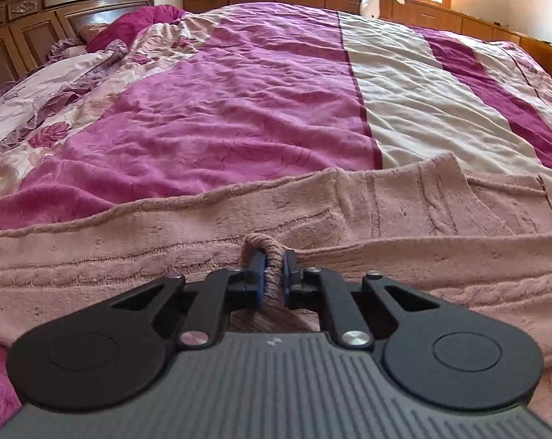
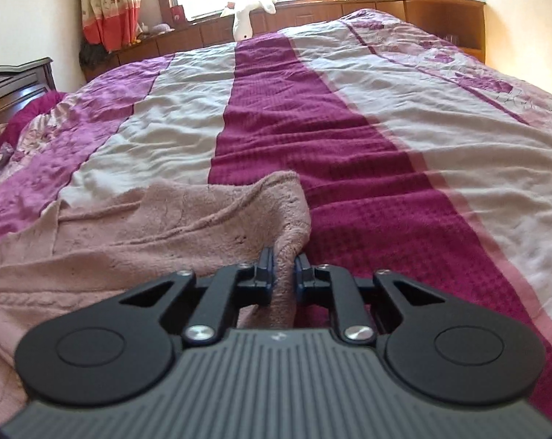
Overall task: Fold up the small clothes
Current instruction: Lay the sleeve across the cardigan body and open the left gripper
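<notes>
A fuzzy dusty-pink knitted sweater (image 1: 312,212) is being spread on the near edge of the striped magenta-and-cream bedspread (image 1: 239,91), its edge being pinched by both the left tool (image 1: 274,274) and right tool (image 2: 284,274), each clamped tight on a bunched fold.

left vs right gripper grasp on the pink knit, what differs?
The left gripper pinches a rolled edge of the pink knit garment mid-span, with cloth spread wide to both sides. The right gripper holds a hanging corner at the garment's end: cloth lies only to its left, striped bedspread to its right. The left's bunch looks thinner than the right's. Both are shut on the same garment.
</notes>
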Demonstrator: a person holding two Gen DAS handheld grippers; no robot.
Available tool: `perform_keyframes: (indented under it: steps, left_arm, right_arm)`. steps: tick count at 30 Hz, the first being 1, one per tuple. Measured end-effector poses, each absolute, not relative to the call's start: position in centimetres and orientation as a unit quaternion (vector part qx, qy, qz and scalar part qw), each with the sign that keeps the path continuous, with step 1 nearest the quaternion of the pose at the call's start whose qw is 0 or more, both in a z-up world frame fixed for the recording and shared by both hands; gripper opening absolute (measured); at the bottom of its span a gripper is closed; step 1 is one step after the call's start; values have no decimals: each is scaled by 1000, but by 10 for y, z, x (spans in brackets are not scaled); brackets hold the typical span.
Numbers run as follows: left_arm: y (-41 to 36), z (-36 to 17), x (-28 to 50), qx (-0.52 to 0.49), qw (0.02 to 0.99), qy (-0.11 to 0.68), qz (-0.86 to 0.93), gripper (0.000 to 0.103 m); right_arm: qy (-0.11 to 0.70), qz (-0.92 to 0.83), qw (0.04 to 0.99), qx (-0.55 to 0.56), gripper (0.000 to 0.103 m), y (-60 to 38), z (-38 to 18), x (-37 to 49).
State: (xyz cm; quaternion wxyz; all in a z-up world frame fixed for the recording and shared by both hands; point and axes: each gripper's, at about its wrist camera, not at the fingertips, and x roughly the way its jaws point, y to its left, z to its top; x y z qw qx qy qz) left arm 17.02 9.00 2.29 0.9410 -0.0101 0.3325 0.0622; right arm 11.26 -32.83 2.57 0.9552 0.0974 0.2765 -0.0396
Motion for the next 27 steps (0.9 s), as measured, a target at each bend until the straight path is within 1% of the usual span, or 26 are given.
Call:
perform_keyframes:
  steps: [2, 3, 5, 7, 8, 11, 20, 27]
  left_arm:
    - [92, 26, 170, -15, 939, 337, 70, 24]
    - [94, 28, 170, -18, 938, 339, 72, 27]
    - [98, 34, 166, -29, 935, 344, 76, 38]
    - [103, 41, 159, -33, 933, 348, 85, 45]
    - [104, 45, 155, -34, 932, 349, 91, 47]
    - [110, 58, 140, -30, 930, 351, 103, 49]
    - [132, 94, 89, -35, 926, 357, 114, 51]
    - [158, 111, 52, -55, 921, 363, 129, 53]
  right_arm:
    - [277, -40, 955, 101, 35, -330, 25, 112]
    - [277, -42, 954, 103, 40, -331, 25, 111]
    - [273, -44, 955, 105, 56, -330, 26, 110]
    - [266, -46, 957, 103, 60, -329, 28, 106]
    - [263, -48, 958, 101, 60, -328, 30, 104]
    - [256, -46, 961, 92, 60, -324, 37, 94]
    - [234, -30, 965, 111, 60, -316, 70, 47]
    - [243, -21, 965, 98, 60, -293, 85, 16]
